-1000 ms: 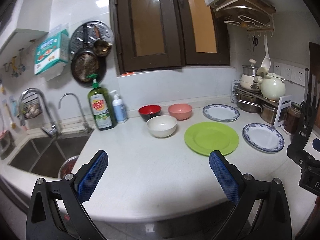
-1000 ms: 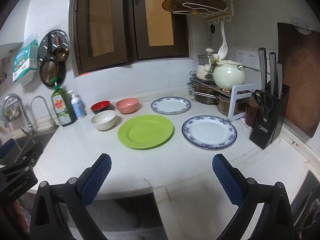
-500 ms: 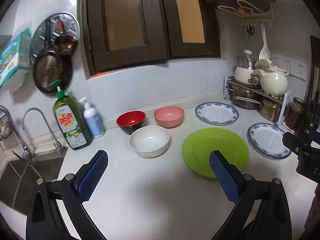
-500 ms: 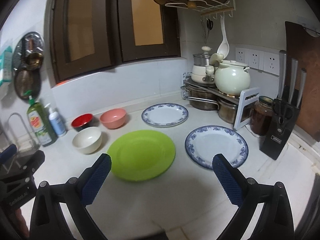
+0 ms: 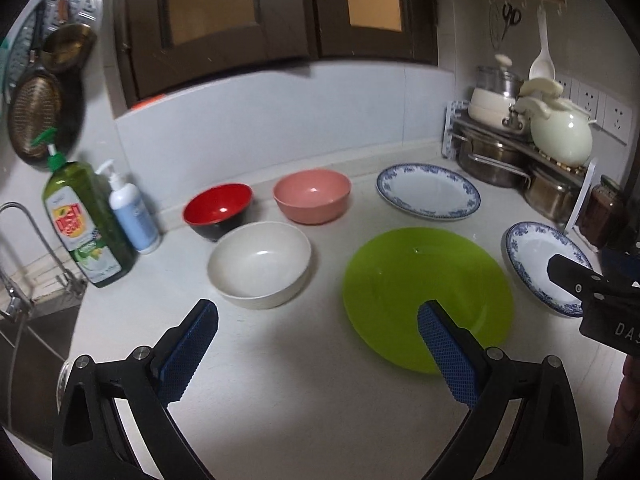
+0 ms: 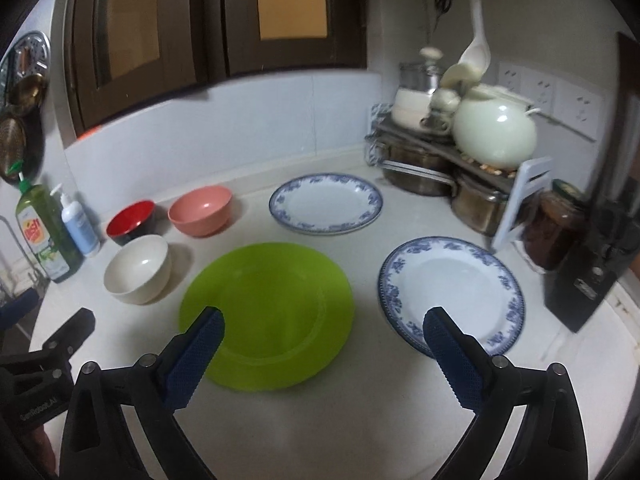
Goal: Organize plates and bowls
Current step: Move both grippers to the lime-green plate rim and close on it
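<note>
Dark wooden cabinets (image 5: 280, 20) above white countertop (image 5: 304, 392).

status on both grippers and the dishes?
Left gripper open, empty. Right gripper open, empty. Green plate flat on counter, untouched; bowls and blue-rimmed plates spread out, unstacked. Nothing in the way.

A smooth, pale, matt-looking countertop (image 6: 360, 408) is seen under a glossy green plate (image 6: 276, 304), seemingly plastic, and two glazed white plates with blue patterned rims (image 6: 326, 204) (image 6: 452, 292). Shiny highlights are shown inside the red bowl (image 5: 218, 208), the pink bowl (image 5: 312, 194) and the cream bowl (image 5: 260, 264). The gripper fingers (image 5: 188, 354) are covered with blue, rough-textured pads on matt black frames, and polished metal pots (image 5: 490, 156) are stacked beneath a glossy cream ceramic pot (image 6: 494, 132), beside dark wooden cabinet doors (image 6: 200, 16).
</note>
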